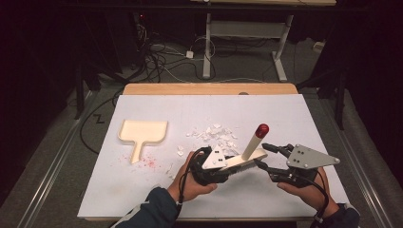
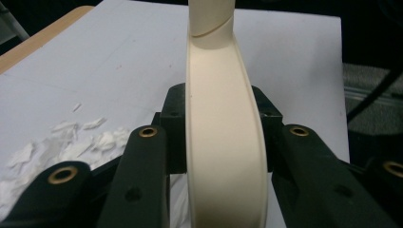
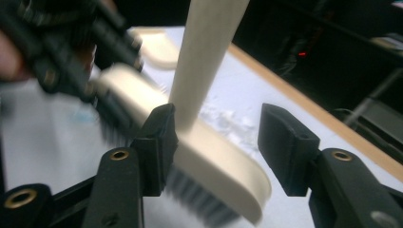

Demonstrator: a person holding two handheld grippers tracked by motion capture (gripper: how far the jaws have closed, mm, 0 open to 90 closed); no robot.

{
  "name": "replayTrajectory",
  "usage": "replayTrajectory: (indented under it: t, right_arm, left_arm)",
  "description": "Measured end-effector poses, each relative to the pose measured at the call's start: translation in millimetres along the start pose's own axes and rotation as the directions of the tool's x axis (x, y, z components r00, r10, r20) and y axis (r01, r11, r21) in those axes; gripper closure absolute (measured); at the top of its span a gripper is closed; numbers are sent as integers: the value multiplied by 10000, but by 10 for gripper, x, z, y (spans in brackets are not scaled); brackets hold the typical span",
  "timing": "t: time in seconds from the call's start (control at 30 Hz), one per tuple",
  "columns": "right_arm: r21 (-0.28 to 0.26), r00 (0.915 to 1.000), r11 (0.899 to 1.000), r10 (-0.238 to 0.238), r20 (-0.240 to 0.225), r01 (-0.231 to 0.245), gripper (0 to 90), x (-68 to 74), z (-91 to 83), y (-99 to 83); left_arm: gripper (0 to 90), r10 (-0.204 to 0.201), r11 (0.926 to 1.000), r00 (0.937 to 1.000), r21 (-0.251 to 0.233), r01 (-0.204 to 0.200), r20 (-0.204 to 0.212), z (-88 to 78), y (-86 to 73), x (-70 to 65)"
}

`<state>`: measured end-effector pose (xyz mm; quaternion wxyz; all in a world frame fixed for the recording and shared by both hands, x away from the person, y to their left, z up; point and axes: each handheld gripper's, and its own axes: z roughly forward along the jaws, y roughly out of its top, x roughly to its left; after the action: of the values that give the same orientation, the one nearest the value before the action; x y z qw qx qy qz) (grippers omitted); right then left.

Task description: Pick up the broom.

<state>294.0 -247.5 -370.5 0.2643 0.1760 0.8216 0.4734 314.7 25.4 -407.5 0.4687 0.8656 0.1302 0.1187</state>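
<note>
While clamped by its cream back, brush held just above the white table cover, bristles down, handle slanting up to a red cap. Left gripper shut on the brush head: in the left gripper view, pads pressed against both long sides of the cream back, the handle rising beyond them. Right gripper parted about halfway, holding nothing: in the right gripper view, one pad beside or touching the brush's rounded end, cannot tell which; the other pad apart from it with a clear gap. Rounded end of the head lying between those two pads, bristles below.

Just behind the brush, toward the far edge, a scatter of white paper scraps. Well to the left of the brush, a cream dustpan, flat, handle pointing to the near edge. Between dustpan and brush, faint pink specks on the cover. Beyond the scraps, wooden table edge.
</note>
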Motion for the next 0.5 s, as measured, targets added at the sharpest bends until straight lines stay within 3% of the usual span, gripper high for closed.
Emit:
replayTrajectory:
  t: [0.1,0.13,0.17,0.2,0.27,0.33,0.37,0.4,0.43,0.47,0.5]
  right_arm:
    - [318,9971,9991,-242,-718,266,444,1,58,-41]
    - [414,9955,9987,-266,-914,305,442,11,83,-49]
    - [496,9891,9981,-278,-1447,353,442,20,116,-59]
    - [618,9850,9968,-398,-1680,508,437,39,155,-66]
    - [984,9733,9925,-487,-2243,723,426,87,240,-78]
    - [1190,9669,9883,-636,-2472,954,423,124,308,-87]
    - [1325,9485,9858,-569,-3116,1027,440,128,364,-93]
    - [1325,9485,9858,-569,-3116,1027,440,128,364,-93]
    - [1532,9230,9808,-540,-3810,1207,464,145,448,-105]
    - [1583,9108,9800,-462,-4103,1210,493,153,486,-112]
    - [1605,8913,9771,-534,-4503,1396,542,167,523,-119]
  left_arm:
    - [646,178,9995,9994,258,-185,291,-50,-49,15]
    - [645,475,9979,9975,423,-498,525,-83,-101,6]
    - [645,475,9979,9975,423,-498,525,-83,-101,6]
    - [645,636,9967,9938,437,-678,911,-102,-142,-11]
    - [645,749,9955,9915,500,-805,1063,-109,-151,-23]
    - [645,1055,9921,9818,503,-1147,1579,-125,-159,-59]
    - [645,1109,9917,9787,452,-1204,1726,-131,-157,-64]
    - [645,1109,9917,9787,452,-1204,1726,-131,-157,-64]
    - [645,1260,9904,9735,312,-1343,1911,-148,-144,-72]
    - [644,1243,9911,9703,214,-1315,2076,-155,-136,-66]
    - [644,1255,9910,9662,165,-1326,2252,-160,-130,-61]
